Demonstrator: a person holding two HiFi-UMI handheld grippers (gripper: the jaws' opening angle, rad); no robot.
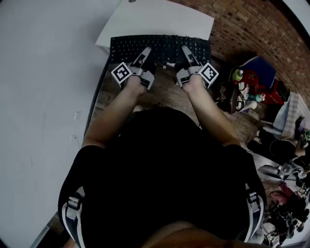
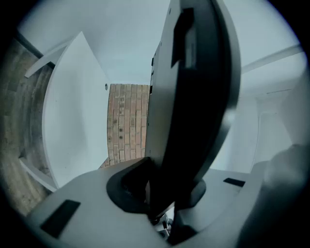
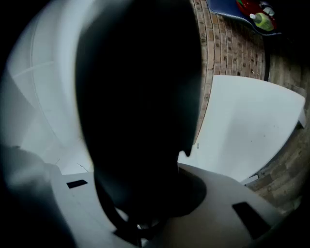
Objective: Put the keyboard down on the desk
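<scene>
Right gripper (image 3: 145,213) is clamping the black keyboard (image 3: 140,97) between its grey jaws, both pressing on its edge; the keyboard is filling the centre, dark and blurred. White desk top (image 3: 252,131) is showing at right, brick floor (image 3: 232,48) above it, blue item (image 3: 242,12) with red and green pieces lying top right

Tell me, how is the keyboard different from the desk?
The keyboard is black; the desk is white. The keyboard is covered in keys; the desk top is smooth and plain. The keyboard is pinched by the left gripper and the right gripper; the desk stands by itself. Both are flat with straight edges.
</scene>
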